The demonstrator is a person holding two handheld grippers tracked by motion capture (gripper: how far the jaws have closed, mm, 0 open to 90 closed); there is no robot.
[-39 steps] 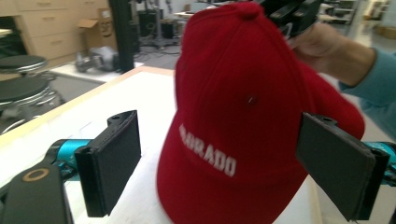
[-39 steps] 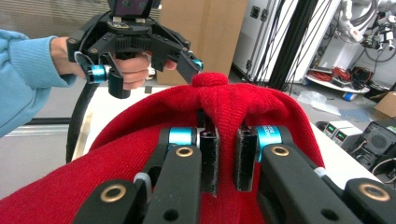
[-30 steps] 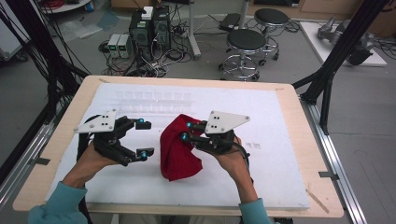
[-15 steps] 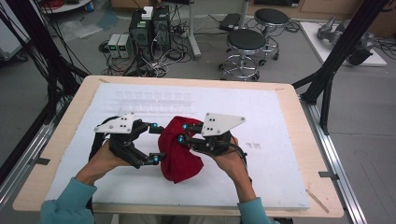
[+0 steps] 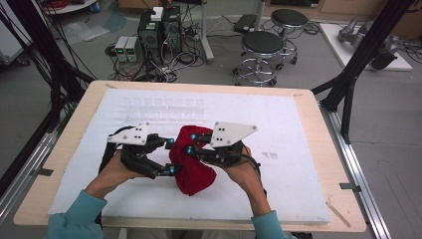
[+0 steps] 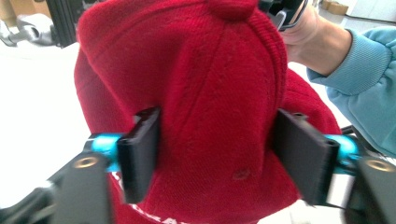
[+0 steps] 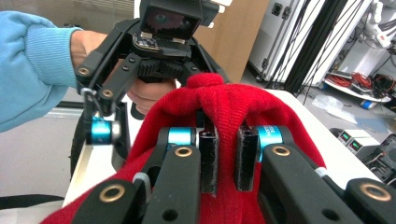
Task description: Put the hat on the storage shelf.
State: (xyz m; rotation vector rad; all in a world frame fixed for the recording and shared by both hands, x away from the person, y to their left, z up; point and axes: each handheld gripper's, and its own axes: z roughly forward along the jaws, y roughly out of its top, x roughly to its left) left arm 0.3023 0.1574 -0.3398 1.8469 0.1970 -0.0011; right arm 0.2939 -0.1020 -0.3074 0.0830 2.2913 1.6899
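Observation:
A red knitted hat [image 5: 193,172] lies bunched on the white mat [image 5: 288,124], between my two grippers. My right gripper [image 5: 190,143] comes in from the right and is shut on a raised fold at the hat's top [image 7: 219,100], with the fabric pinched between its pads [image 7: 227,154]. My left gripper [image 5: 171,157] reaches in from the left. Its jaws have just been closing around the hat's body [image 6: 210,84], and both pads [image 6: 217,158] now touch the fabric on either side. Each gripper is held by a hand in a teal sleeve.
The mat covers a wooden table [image 5: 323,149]. A faint clear ridged tray [image 5: 164,107] lies at the mat's back left. Beyond the table stand two stools [image 5: 261,47], computer boxes [image 5: 159,30] and cables. Black frame posts [image 5: 358,64] flank the table.
My left gripper moved right, up to the hat, and its jaws narrowed around the hat's body. The right gripper stayed put, still pinching the fold.

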